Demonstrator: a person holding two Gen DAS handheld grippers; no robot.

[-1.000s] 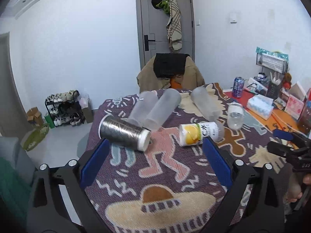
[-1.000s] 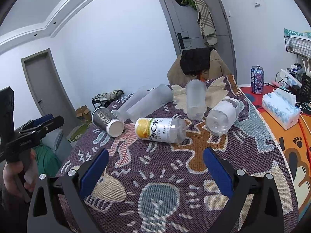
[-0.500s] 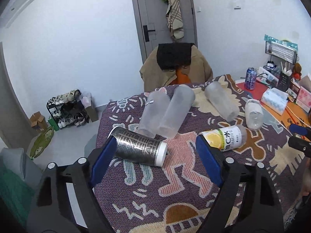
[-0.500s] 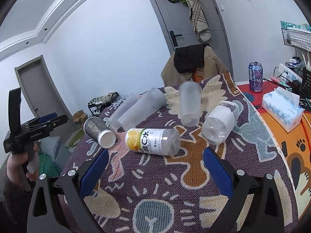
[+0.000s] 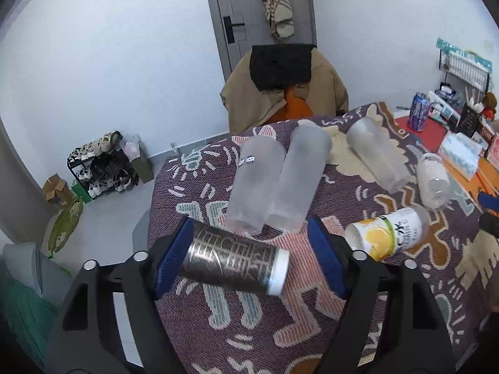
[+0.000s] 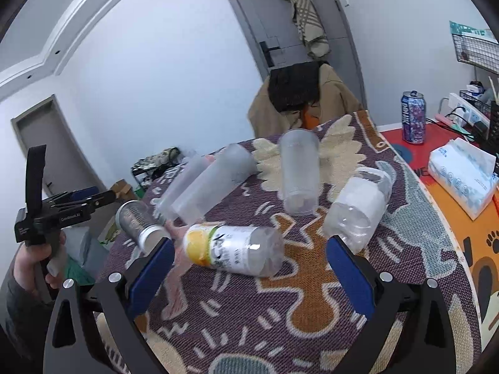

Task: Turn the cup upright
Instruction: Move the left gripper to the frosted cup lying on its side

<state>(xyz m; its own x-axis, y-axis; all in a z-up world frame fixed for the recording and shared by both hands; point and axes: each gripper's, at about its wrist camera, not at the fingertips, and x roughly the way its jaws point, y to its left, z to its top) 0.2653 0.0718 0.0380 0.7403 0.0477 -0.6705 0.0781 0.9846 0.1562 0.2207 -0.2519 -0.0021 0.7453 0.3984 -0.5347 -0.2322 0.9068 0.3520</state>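
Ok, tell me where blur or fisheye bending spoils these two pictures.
Left wrist view: sharp; the silver cup between the open left claw reads clearly, and the door frame bends slightly. Right wrist view: motion smear on the frosted cups; the ceiling moulding bows strongly.

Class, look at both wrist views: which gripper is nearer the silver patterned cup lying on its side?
Left. The left gripper straddles the silver patterned cup, fingers open either side. The right gripper faces the yellow-labelled cup instead.
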